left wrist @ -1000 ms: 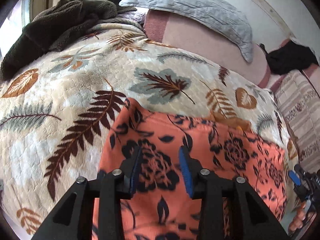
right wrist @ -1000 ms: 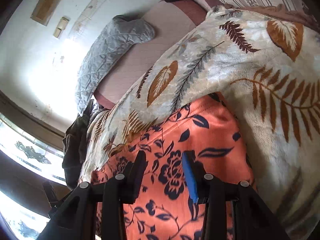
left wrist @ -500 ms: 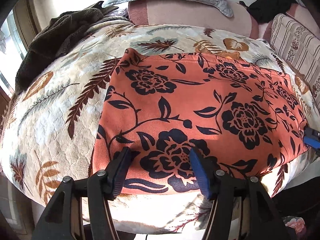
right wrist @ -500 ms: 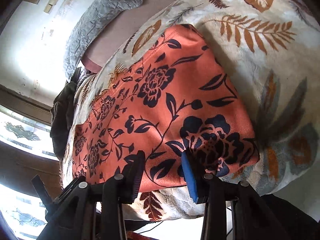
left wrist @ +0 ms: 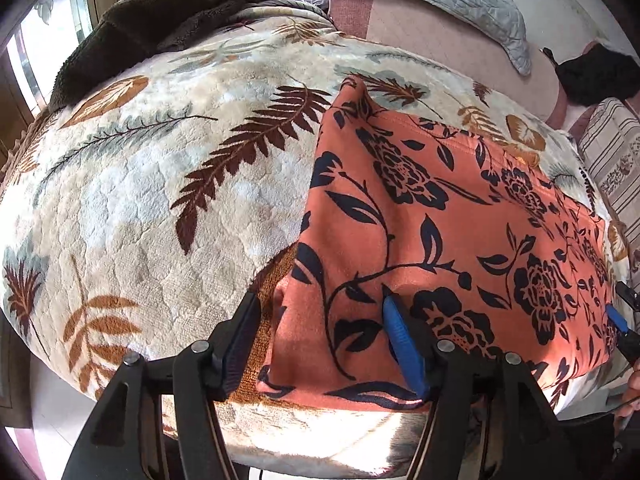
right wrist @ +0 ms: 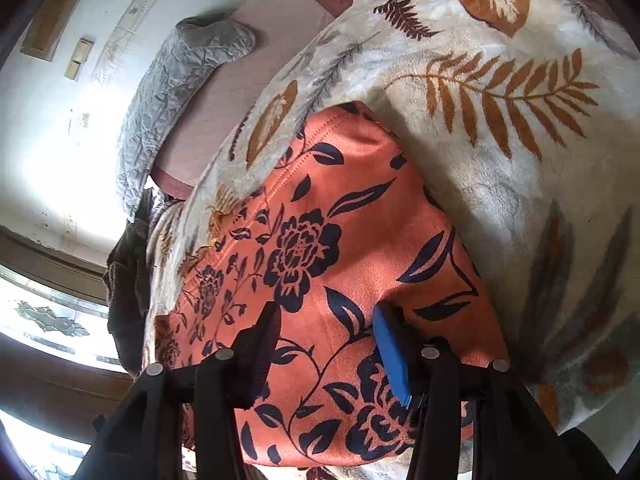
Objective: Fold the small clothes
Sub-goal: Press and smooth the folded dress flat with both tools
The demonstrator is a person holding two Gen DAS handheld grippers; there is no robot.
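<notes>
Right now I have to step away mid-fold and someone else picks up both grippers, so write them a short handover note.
Left gripper: jaws opening, straddling the near left corner of the orange floral garment; not pinched.
Right gripper: jaws opening over the garment's near right part; nothing gripped.
The garment lies spread flat on the leaf-print blanket, near edge at the bed's front edge.
Done: garment laid out and roughly smooth.
Left: probably grip both near corners and carry them to the far edge for a fold. A dark brown garment is heaped at the blanket's far left.
</notes>
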